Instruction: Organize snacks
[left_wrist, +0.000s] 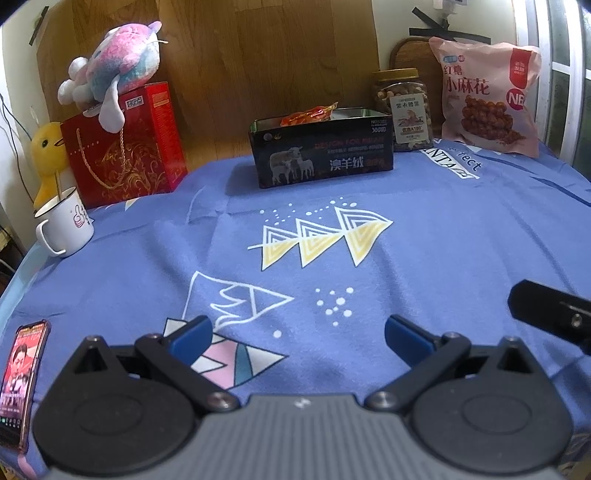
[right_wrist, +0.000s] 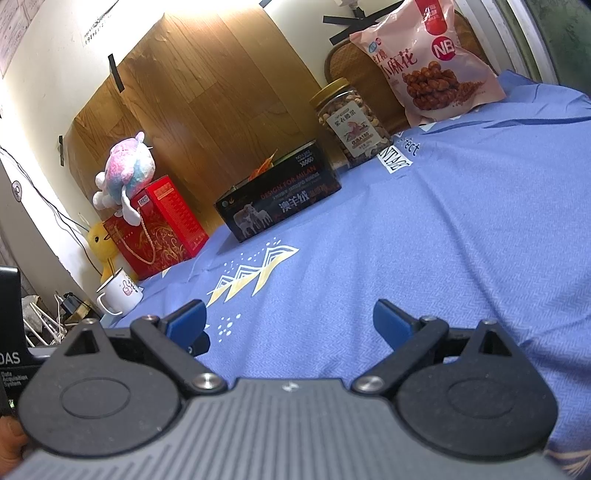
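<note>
The pink snack bag (left_wrist: 487, 98) leans at the table's (left_wrist: 424, 236) far right corner, soft and light, best pinched at its top seam; the nut jar (left_wrist: 404, 107) beside it looks rigid and slippery, next to the black tin (left_wrist: 321, 157). Both the left gripper (left_wrist: 298, 338) and right gripper (right_wrist: 290, 323) gape wide, empty.

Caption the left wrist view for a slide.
Open left tongs hover over the blue cloth, facing a tin holding an orange packet.

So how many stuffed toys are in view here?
2. A pink-and-blue plush lies on top of the red gift box; a yellow duck plush stands beside that box, behind the white mug.
</note>
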